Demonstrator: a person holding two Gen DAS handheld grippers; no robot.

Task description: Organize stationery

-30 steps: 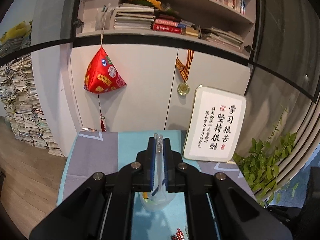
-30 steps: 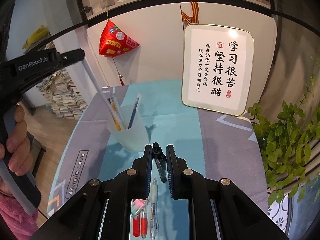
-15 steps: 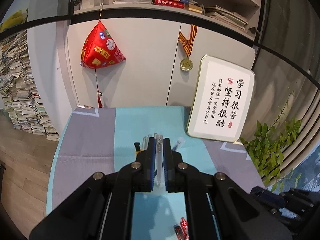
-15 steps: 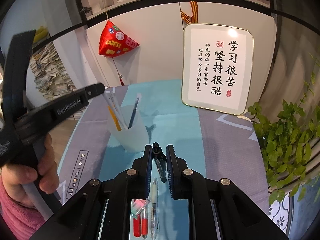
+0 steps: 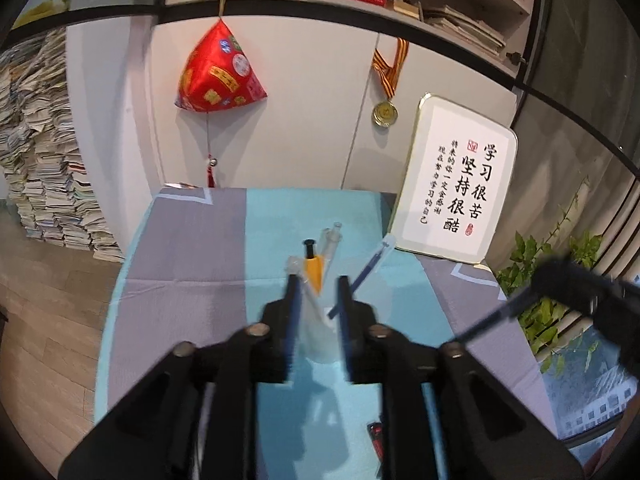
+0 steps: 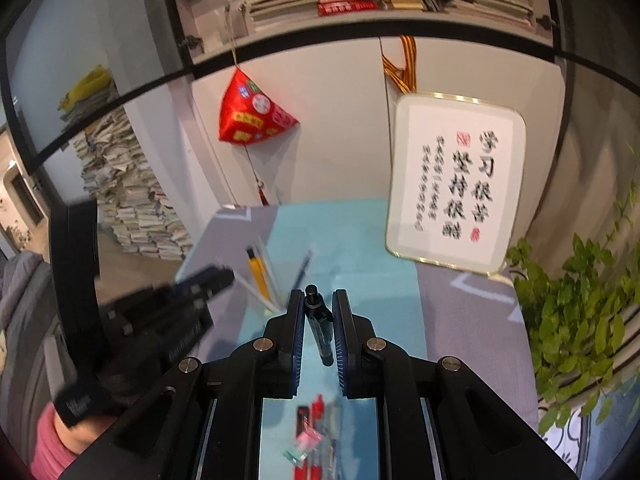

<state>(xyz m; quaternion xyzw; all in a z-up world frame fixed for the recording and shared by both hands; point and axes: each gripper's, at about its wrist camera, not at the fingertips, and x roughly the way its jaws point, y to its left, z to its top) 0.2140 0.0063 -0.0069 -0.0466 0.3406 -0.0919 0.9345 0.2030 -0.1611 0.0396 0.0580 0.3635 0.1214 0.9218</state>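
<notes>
Stationery lies in three places on the blue and grey table cloth [image 5: 180,256]: loose red pens [image 6: 310,412] and a small pink and green piece blur together at the near edge under the right gripper [image 6: 317,300], a black pen [image 6: 319,326] sits between that gripper's jaws, and a translucent pen cup [image 5: 318,340] farther out holds the rest. The right gripper's jaws stand narrow, clamped on the black pen, which runs roughly along them with its capped end poking just past the fingertips and its lower end hanging free above the cloth. The left gripper [image 5: 316,284] points down at the cup from the near side, and its jaws are opening; the cup's rim and a clear pen [image 5: 308,292] show in the gap between them, and whether the pads touch either I cannot tell. Standing in the cup beyond are a yellow pen [image 5: 313,270] with a black top, two more clear barrels, and a blue pen [image 5: 370,268] leaning to the right. In the right wrist view the left gripper comes in from the left, tilted down toward the cup, with a hand [image 6: 76,430] and pink sleeve at its near end. Far right, a framed calligraphy sign [image 5: 456,196] leans against the white cabinet, with a red pouch [image 5: 218,70] and a medal [image 5: 385,113] hanging above the table's far edge.
</notes>
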